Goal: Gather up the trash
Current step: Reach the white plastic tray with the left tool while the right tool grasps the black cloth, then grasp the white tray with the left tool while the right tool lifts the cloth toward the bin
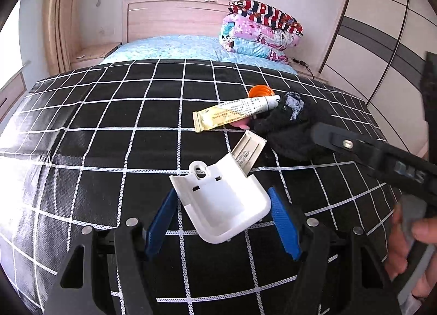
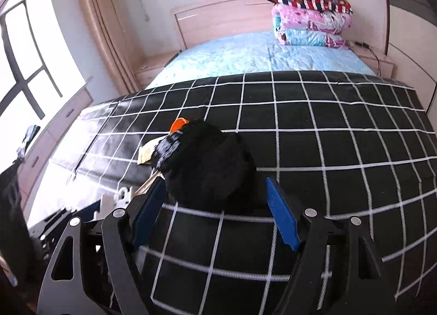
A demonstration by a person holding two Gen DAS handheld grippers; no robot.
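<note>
Lying on checked cloth (image 1: pixel 109 137): glossy plastic holder (image 1: pixel 224 205), fuzzy sock (image 2: pixel 207 162).

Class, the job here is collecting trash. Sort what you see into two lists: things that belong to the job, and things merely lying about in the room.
Job:
white plastic holder
yellow tube
orange cap
black fuzzy cloth
small white card

Lying about:
folded quilts
blue bedsheet
wardrobe

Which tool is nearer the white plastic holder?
Left. The left tool straddles the white plastic holder, jaws open either side. The right tool sits farther right, around the black fuzzy cloth.
</note>
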